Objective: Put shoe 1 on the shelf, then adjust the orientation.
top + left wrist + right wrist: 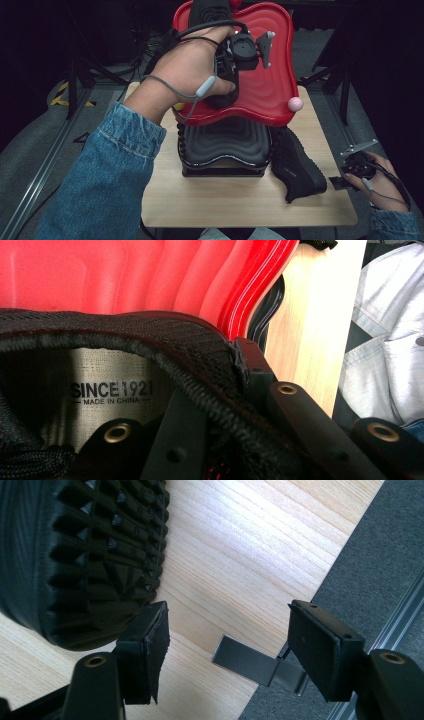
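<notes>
From the high view, the left gripper sits over the red tray, its jaws pinched on the collar of a black shoe that lies on that tray. The red tray rests on top of a black tray, which stands on the table. A second black shoe lies on the table just right of the black tray, and the right gripper hovers just right of that shoe.

In the left gripper view, the jaws are nearly closed on the padded collar of the held shoe, one jaw inside by the printed insole, one outside, with the red tray behind. The collar looks soft and yielding; the shoe seems light, so this rim likely serves as a fair hold, though it may swing.

In the right gripper view, the right gripper stands wide open and empty, its jaw beside the treaded sole of the second shoe.
</notes>
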`<state>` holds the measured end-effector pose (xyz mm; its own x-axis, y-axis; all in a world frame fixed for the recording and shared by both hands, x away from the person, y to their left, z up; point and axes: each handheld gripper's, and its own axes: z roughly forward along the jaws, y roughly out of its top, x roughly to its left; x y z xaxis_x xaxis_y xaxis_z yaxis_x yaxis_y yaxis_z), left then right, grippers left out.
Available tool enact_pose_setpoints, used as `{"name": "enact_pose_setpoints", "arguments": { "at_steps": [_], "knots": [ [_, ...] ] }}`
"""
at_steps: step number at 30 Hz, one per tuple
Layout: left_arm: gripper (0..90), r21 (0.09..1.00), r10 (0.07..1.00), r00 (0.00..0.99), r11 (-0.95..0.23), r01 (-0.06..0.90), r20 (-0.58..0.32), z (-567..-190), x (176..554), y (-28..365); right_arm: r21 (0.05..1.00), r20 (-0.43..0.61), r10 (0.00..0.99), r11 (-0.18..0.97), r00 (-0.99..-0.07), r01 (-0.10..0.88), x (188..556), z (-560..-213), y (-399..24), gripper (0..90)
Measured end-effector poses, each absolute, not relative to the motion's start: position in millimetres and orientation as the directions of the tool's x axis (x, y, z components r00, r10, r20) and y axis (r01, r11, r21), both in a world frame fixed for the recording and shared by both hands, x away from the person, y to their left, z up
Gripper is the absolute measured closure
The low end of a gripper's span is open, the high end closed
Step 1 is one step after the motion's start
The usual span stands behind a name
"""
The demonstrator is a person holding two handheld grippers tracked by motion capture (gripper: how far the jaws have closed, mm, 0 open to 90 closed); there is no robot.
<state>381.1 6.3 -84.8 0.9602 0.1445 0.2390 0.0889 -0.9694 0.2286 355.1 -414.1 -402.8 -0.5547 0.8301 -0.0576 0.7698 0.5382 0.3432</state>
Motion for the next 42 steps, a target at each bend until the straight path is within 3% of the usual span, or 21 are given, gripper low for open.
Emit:
{"name": "enact_pose_setpoints", "arguments": {
  "at_steps": [8, 14, 18, 33, 42],
  "knots": [
    [77.7, 0.223, 0.141, 0.963, -0.971, 0.089, 0.229, -88, 379, 11, 0.354, -0.063, 0.825, 0.544, -0.561, 0.76, 354, -400, -412, 33.5],
    [53.1, 0.281, 0.199, 0.948, -0.951, 0.126, 0.248, -80, 377, 21, 0.355, -0.061, 0.826, 0.542, -0.56, 0.761, 354, -400, -413, 33.4],
    [44.3, 0.315, 0.226, 0.94, -0.939, 0.14, 0.255, -72, 372, 29, 0.358, -0.062, 0.825, 0.543, -0.561, 0.759, 355, -400, -413, 33.4],
    [35.4, 0.411, 0.248, 0.923, -0.905, 0.112, 0.294, -44, 339, 63, 0.361, -0.069, 0.825, 0.545, -0.561, 0.757, 355, -397, -413, 32.8],
    [35.4, 0.447, 0.312, 0.91, -0.879, 0.167, 0.274, -45, 328, 104, 0.363, -0.078, 0.819, 0.554, -0.568, 0.749, 358, -395, -409, 32.6]
  ]
}}
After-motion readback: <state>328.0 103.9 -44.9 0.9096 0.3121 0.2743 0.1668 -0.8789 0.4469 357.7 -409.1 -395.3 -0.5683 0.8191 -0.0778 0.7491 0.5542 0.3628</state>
